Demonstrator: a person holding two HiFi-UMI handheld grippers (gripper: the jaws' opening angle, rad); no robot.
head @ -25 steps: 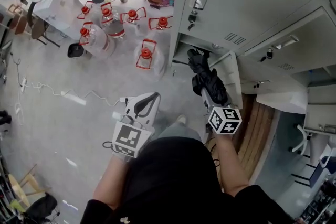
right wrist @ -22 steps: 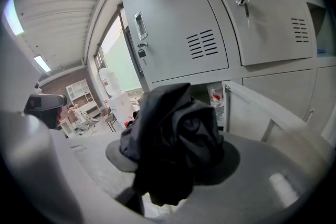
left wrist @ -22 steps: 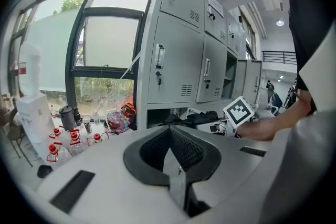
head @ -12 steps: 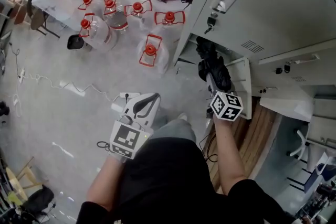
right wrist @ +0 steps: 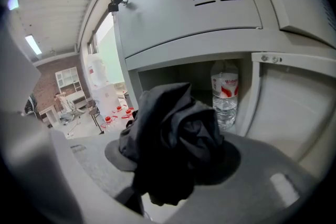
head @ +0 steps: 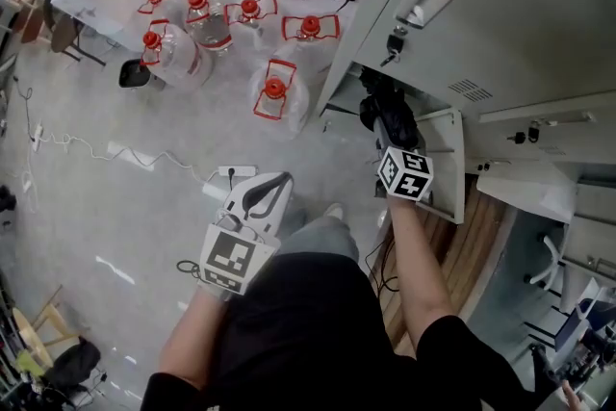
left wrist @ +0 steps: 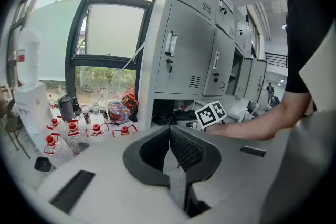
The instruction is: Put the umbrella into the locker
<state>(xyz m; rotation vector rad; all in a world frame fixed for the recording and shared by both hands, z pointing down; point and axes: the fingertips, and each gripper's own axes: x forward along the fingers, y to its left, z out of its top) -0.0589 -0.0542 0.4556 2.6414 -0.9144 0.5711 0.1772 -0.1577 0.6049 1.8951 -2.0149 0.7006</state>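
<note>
Two tongs logged: I'm holding the right tongs (head: pixel 389 140) clamped on the folded black umbrella (right wrist: pixel 173 139) at the open locker (right wrist: pixel 189 50) mouth, jaws just easing wider, presumably for release; left tongs (left wrist: pixel 169 138) are hanging clenched, empty, clear.

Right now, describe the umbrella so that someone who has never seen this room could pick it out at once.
Find the wall of grey lockers; one low compartment stands open. At that opening the right tongs grip a crumpled black folding umbrella. It is dark fabric, unlike the clear water bottle with a red-and-white label standing inside.
</note>
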